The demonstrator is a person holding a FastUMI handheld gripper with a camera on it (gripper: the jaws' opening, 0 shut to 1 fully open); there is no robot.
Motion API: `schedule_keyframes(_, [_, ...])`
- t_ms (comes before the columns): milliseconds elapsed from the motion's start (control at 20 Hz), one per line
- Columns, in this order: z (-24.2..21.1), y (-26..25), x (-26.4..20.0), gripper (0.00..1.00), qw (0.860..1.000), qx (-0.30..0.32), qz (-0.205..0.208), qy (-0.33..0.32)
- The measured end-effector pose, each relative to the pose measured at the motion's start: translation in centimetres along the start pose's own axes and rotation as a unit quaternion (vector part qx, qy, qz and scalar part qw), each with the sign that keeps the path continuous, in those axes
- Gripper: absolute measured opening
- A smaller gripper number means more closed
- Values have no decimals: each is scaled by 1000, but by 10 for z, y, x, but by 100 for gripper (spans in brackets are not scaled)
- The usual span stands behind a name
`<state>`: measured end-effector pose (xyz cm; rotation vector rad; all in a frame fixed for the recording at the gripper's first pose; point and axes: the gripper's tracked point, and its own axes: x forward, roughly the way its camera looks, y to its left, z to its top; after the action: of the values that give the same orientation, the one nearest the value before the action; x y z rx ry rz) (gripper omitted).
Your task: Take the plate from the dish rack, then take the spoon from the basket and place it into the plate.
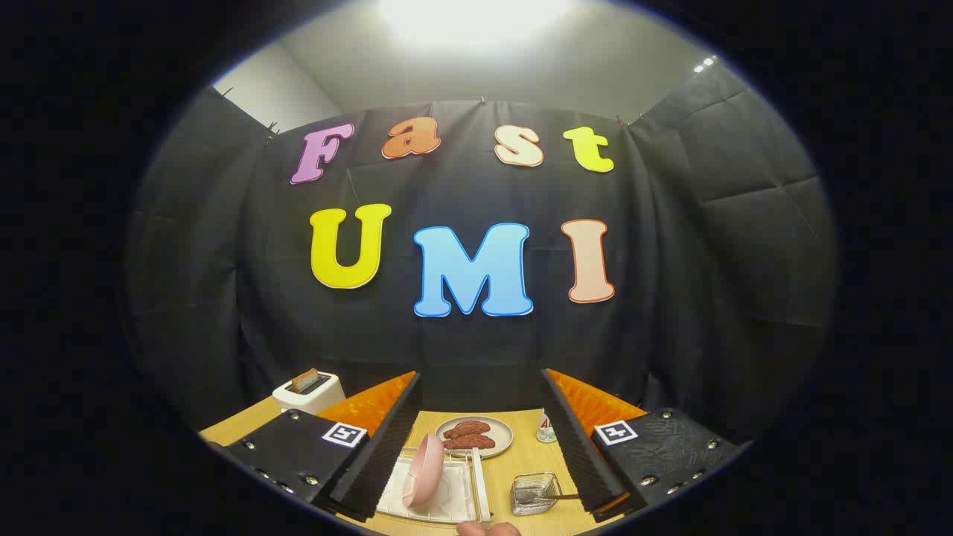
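Observation:
A pink plate point(426, 470) stands on edge in a white dish rack point(461, 495) on the wooden table, between my two fingers and closer to the left one. To the right of the rack sits a small clear basket point(534, 493) with a dark spoon point(552, 495) lying in it, its handle pointing toward my right finger. My gripper point(480, 447) is held high above the table, open wide, with nothing between its orange and black fingers point(372, 439).
A beige plate point(500, 428) holding two brown meat pieces sits beyond the rack. A white toaster point(309, 391) with toast stands at the far left of the table point(514, 461). A small white container point(546, 430) stands by the right finger. A fingertip point(488, 528) shows at the near edge.

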<state>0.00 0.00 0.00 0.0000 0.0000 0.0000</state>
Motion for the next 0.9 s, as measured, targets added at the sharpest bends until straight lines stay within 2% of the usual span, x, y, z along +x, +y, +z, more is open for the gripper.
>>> schedule_keyframes(250, [-4, 6, 4, 96, 1000, -2, -7, 19])
schedule_keyframes(700, [8, 18, 8, 96, 1000, -11, -4, 6])
schedule_keyframes(900, [1, 21, 16, 96, 999, -2, -10, 38])
